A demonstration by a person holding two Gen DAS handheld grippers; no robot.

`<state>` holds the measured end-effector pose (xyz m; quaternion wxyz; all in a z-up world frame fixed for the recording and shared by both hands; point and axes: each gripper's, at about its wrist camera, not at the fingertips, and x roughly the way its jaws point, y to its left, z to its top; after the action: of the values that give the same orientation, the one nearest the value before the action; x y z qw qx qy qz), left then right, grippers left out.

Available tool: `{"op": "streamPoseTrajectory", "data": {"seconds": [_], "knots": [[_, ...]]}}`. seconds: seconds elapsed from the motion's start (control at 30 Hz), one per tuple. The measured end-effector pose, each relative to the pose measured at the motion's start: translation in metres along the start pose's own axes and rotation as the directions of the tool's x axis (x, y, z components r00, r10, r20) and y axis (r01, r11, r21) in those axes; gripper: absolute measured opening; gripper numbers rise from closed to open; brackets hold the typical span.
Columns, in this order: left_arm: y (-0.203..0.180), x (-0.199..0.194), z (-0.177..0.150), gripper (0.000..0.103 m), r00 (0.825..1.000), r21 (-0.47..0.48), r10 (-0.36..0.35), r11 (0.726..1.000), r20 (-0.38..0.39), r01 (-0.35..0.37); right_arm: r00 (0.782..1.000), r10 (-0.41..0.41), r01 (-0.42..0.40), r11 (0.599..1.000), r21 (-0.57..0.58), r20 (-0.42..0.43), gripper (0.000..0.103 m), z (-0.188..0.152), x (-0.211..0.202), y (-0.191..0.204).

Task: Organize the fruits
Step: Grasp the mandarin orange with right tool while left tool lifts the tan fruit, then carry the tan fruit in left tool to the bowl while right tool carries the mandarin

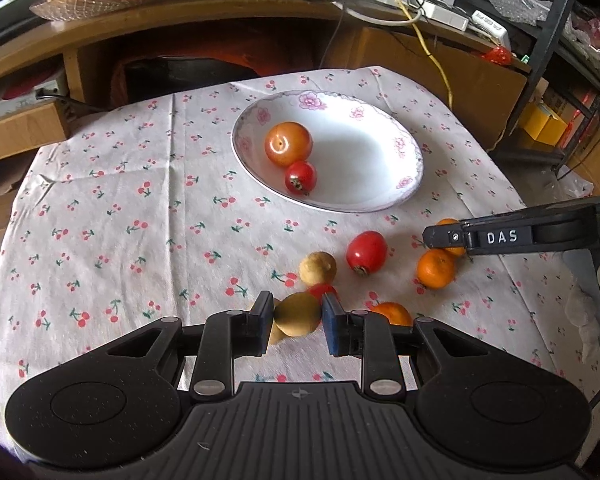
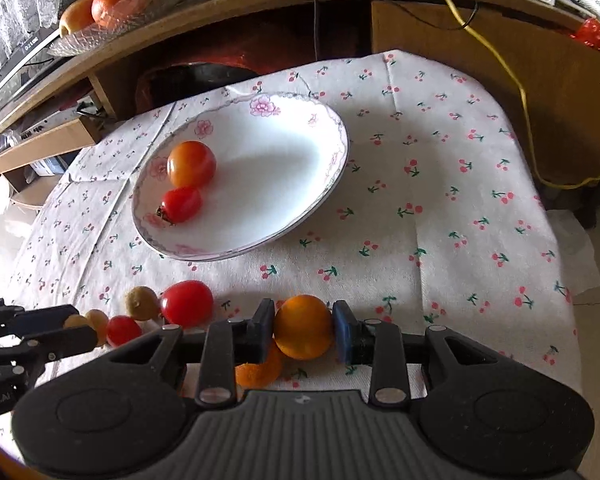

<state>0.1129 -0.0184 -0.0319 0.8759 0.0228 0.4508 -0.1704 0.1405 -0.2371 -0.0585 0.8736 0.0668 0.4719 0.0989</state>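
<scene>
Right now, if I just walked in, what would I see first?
Probably the big white flowered plate in the middle of the cherry-print tablecloth, holding a round orange-red fruit and a small red tomato. Nearer, the left gripper pinches a yellow-brown fruit and the right gripper pinches a shiny orange tangerine.

both wrist cameras look forward and down along their fingers, low over the cherry-print tablecloth [image 1: 140,208]. the left view has the floral plate [image 1: 380,196] at one o'clock; the right, at eleven. both share plate, loose fruit and the wooden desk [image 2: 460,92] at twelve.
</scene>
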Motion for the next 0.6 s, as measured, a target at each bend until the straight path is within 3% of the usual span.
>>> {"op": "streamPoseTrajectory", "data": {"seconds": [0.13,0.33,0.6], "knots": [[-0.005,-0.006,-0.007,0.034,1.000,0.007,-0.012,1.000,-0.006,0.012,1.000,-0.021,0.021,1.000,-0.004,0.013,0.032,-0.008,-0.020,-0.001],[-0.009,-0.009,-0.022,0.034,0.999,0.015,-0.014,1.000,-0.030,0.014,1.000,-0.007,0.006,0.997,-0.071,-0.017,0.032,-0.047,-0.045,0.022],[-0.004,-0.006,-0.038,0.035,0.999,0.032,0.022,0.999,-0.038,-0.021,0.999,-0.013,0.007,0.991,-0.136,-0.045,0.032,-0.075,-0.043,0.040]]}}
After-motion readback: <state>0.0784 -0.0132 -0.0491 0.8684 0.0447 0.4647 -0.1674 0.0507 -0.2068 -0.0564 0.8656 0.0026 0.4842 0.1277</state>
